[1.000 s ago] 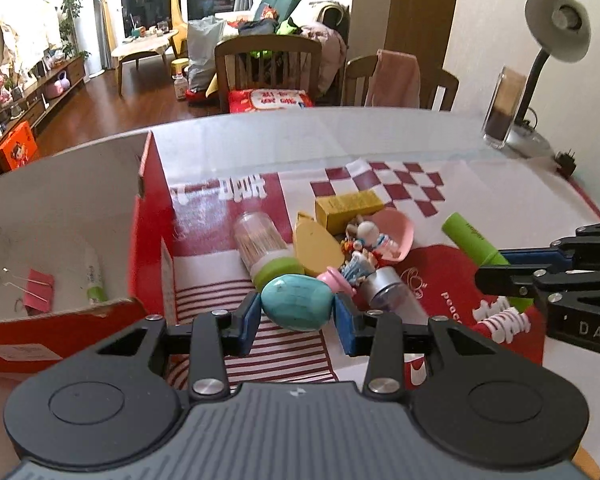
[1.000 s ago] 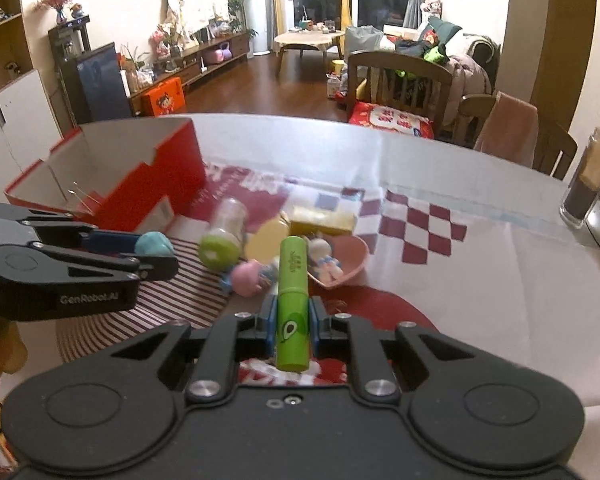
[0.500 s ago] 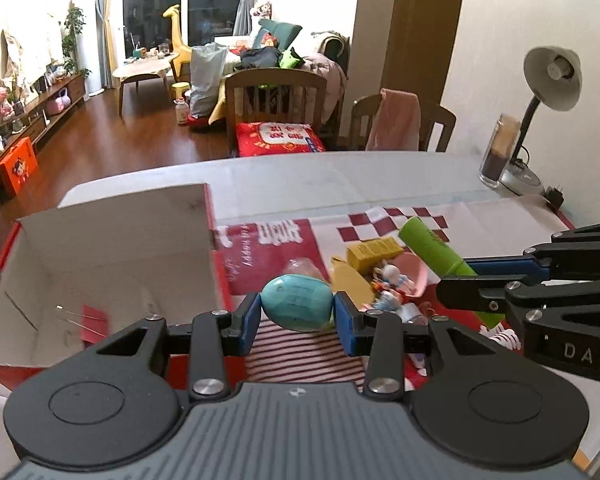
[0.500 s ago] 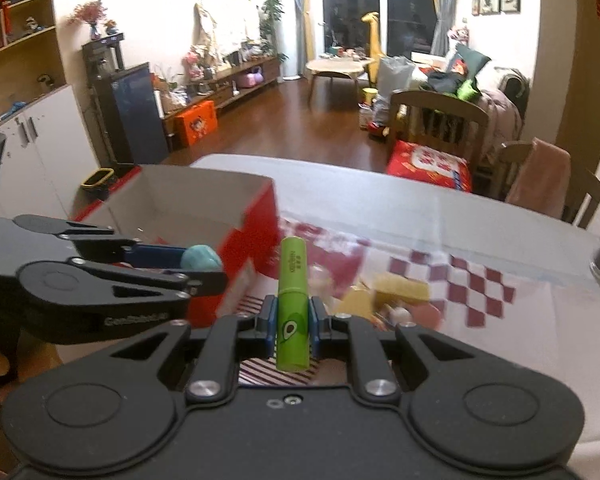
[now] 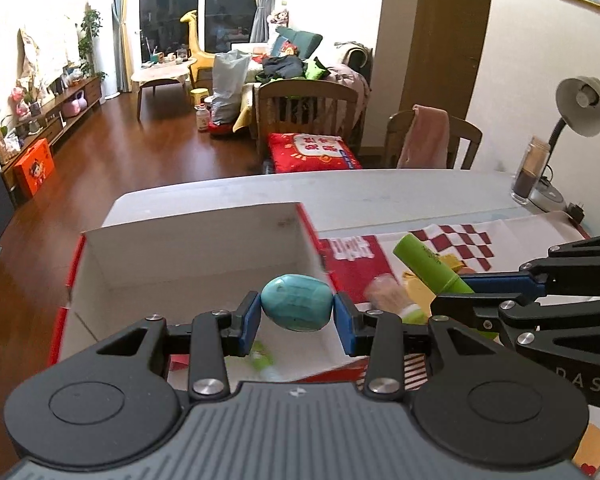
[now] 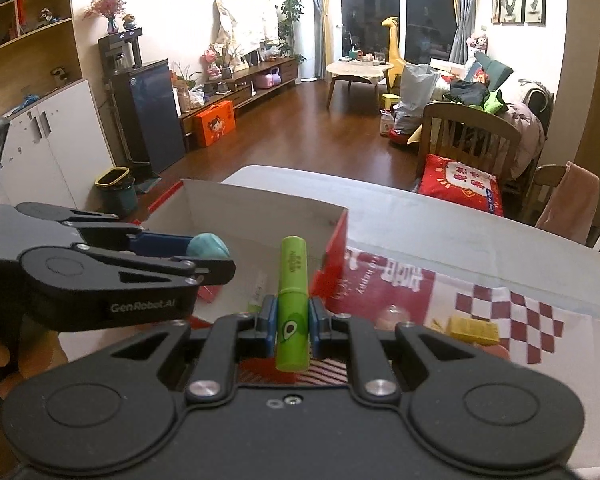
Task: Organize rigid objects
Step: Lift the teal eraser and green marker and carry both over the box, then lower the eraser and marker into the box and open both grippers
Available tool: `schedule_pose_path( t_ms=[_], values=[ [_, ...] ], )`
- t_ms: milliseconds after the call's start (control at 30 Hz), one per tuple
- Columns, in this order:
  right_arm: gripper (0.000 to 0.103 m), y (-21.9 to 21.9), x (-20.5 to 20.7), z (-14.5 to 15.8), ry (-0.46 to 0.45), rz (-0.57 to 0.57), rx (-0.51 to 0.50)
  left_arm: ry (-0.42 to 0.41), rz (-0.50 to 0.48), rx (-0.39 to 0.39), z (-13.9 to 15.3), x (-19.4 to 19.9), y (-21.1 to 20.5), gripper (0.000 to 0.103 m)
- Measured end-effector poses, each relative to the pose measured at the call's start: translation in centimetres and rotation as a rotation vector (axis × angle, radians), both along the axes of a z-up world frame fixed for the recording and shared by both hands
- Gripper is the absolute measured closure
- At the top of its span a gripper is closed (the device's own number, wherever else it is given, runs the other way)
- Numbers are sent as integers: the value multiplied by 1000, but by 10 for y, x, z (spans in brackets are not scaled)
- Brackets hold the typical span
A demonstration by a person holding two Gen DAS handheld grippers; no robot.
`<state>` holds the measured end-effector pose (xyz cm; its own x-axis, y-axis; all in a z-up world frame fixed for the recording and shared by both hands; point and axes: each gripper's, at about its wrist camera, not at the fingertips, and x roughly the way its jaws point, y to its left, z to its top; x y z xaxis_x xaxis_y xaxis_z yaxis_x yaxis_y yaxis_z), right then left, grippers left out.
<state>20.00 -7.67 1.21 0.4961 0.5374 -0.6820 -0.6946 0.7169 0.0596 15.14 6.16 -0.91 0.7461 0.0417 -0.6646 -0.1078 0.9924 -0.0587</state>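
Tongs on the left (image 5: 296, 316) clench a smooth turquoise egg-shaped toy (image 5: 296, 307) directly above the open red cardboard box with white inner walls (image 5: 204, 256), so its drop looks nearest. Right tongs (image 6: 292, 316) grip a lime-green plastic tube with an avocado print (image 6: 293, 304), its long axis pointing forward along the fingers toward the box's right wall, just short of the opening. Other clutter lies on the surface (image 6: 440, 220) beside the box.

Matt white cardboard lines the box (image 5: 196, 248); the teal egg (image 5: 296, 307) looks smooth, faintly glossy plastic, the green tube (image 6: 293, 304) satin plastic, the floor (image 5: 112, 168) polished wood.
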Motion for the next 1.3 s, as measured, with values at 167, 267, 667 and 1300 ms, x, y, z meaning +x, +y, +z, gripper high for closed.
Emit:
schedule_pose_path(
  t_ms=[167, 267, 667, 1300],
  values=[
    [88, 30, 2, -3, -2, 5, -17, 16, -4, 8, 0, 4, 31, 64],
    [88, 45, 3, -7, 3, 6, -31, 29, -7, 18, -3, 9, 47, 64],
    [88, 94, 26, -41, 37, -27, -121, 139, 15, 24, -33, 53, 113, 64],
    [88, 148, 49, -111, 154, -34, -266, 310, -99, 45, -95, 129, 123, 64]
  ],
)
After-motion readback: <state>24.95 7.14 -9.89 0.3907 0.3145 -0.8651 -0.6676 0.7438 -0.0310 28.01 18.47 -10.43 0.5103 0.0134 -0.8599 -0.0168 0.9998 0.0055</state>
